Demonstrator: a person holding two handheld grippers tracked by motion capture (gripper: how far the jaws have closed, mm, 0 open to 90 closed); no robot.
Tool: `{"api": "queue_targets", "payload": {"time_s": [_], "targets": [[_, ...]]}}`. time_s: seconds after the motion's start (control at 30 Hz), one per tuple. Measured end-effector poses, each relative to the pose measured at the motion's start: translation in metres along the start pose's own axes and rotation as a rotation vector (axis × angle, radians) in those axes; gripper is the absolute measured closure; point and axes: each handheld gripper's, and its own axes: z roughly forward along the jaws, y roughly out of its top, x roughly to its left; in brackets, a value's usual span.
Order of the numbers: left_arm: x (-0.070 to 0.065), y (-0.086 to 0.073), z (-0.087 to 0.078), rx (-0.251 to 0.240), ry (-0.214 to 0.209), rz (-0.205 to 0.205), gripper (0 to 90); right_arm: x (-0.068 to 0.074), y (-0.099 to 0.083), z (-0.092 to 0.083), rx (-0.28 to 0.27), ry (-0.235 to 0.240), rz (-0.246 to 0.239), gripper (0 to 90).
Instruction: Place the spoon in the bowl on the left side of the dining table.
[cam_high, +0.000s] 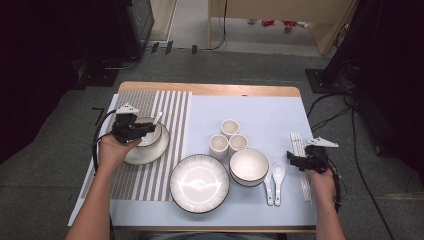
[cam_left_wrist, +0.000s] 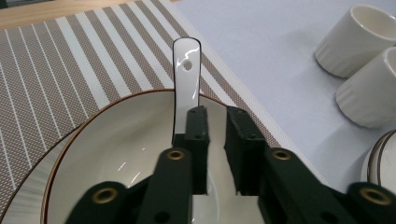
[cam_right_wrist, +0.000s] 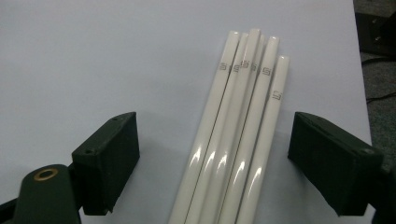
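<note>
A white ceramic spoon leans in a white bowl, its handle pointing over the rim. The bowl sits on a plate on the striped placemat. My left gripper hovers over the bowl with its jaws nearly together and nothing between them. The spoon handle runs just beside the left jaw. My right gripper stands open with its jaws wide on either side of a bundle of white chopsticks, not touching them, at the table's right edge.
Three white cups cluster at the centre. Stacked bowls, a large plate and two more spoons lie toward the front. Pale blue cloth covers the wooden table.
</note>
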Motion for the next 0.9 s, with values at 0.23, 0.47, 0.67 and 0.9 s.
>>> {"api": "queue_targets", "payload": {"time_s": [0.23,0.47,0.67,0.9], "targets": [[0.001,0.008,0.006,0.008,0.001,-0.004,90.0,0.000,0.000,0.000,0.000,0.000,0.000,16.0],[0.000,0.009,0.015,0.042,-0.004,0.005,90.0,0.000,0.000,0.000,0.000,-0.001,-0.001,16.0],[0.002,0.007,0.020,0.070,-0.005,-0.005,90.0,0.000,0.000,0.000,-0.001,-0.003,-0.001,16.0],[0.000,0.007,0.024,0.082,0.003,0.002,87.4,0.000,0.000,0.000,0.000,-0.002,-0.001,16.0]]}}
